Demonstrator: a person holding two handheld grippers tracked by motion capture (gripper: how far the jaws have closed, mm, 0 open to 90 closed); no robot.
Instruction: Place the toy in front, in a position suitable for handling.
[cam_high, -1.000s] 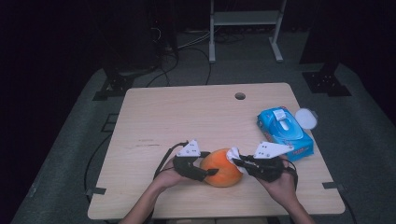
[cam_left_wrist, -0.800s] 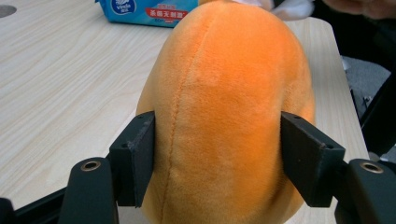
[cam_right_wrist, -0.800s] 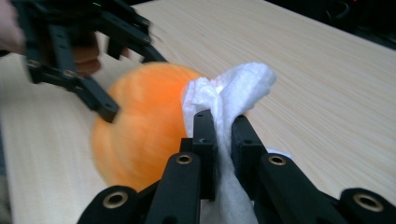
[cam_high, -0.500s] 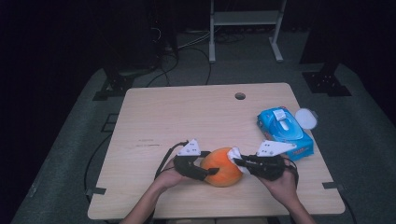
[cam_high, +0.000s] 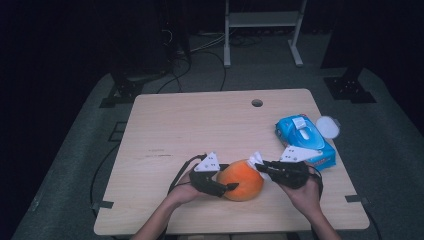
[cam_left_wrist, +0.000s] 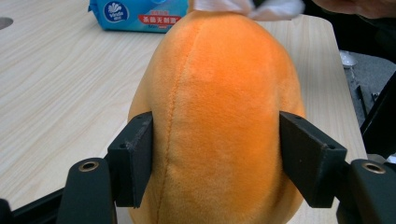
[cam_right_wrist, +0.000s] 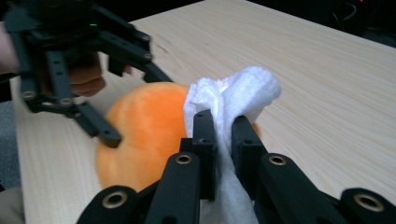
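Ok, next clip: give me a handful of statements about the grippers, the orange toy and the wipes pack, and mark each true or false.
1. The left gripper has its jaws against both sides of the orange plush toy. True.
2. The right gripper is shut on a white wipe. True.
3. The blue wipes pack lies at the table's left edge. False: it lies near the right edge.
4. The wipe is held far from the toy. False: it is right at the toy's end, in the high view.
5. The toy is lifted off the wooden table. False: it rests on it.
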